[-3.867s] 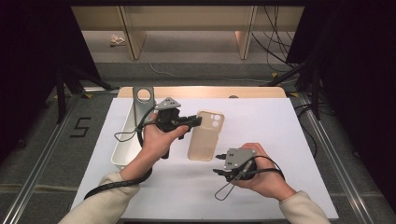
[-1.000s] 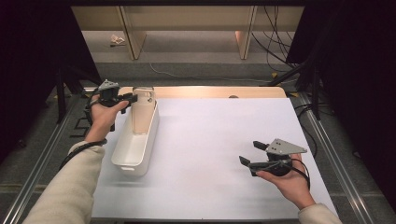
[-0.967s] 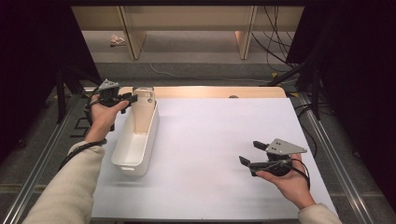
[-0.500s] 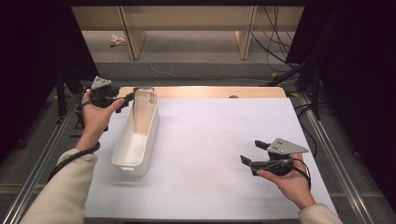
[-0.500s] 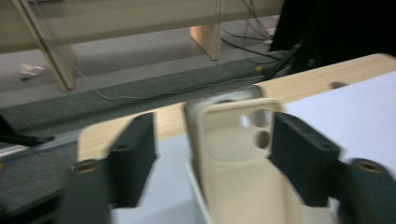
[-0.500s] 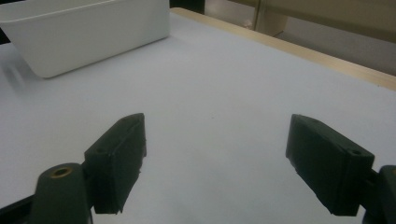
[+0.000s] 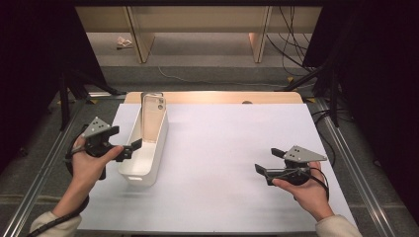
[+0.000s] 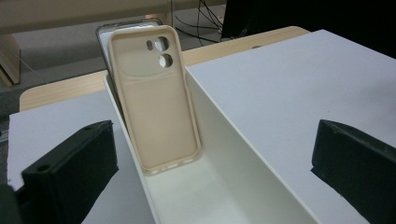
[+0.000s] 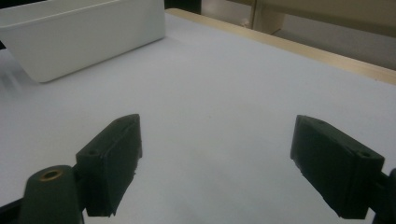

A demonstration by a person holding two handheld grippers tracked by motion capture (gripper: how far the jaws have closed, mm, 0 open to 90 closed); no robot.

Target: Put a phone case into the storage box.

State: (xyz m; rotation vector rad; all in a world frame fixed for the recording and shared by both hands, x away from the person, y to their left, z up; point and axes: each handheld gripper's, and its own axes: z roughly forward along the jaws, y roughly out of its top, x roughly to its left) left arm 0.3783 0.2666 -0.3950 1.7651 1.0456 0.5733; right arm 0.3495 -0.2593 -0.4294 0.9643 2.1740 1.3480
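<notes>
White sheeting covers the bench (image 7: pixel 222 163), with a strip of pale wood at its far edge and dark floor and shelving beyond. A white bin (image 7: pixel 148 148) lies lengthwise on the left part of the sheet. Inside it, at the far end, a beige case (image 8: pixel 156 100) stands upright, leaning on the end wall with its hollow side toward the left tongs' camera and its camera holes at the top; a darker case (image 8: pixel 105 35) stands just behind it, only its rim visible.

A second ago the left tongs (image 7: pixel 129 148) were up at the bin's far left corner, reaching over the rim at the beige case. Now they have come back along the bin's left side toward the person and sit beside its near half, pointing across at the wall. Their jaws have just been opening and now stand wide apart, released, with nothing pressed between them; in the left gripper view the bin and beige case show in the gap, well beyond the pads.

The right tongs (image 7: pixel 267 160) hover over bare sheet at the right of the bench, well apart from the bin, in the same place as a second ago. Their jaws have been spreading a little and stand wide, empty.

The beige case lay flat on the sheet mid-bench some seconds back; now it is in the bin.
</notes>
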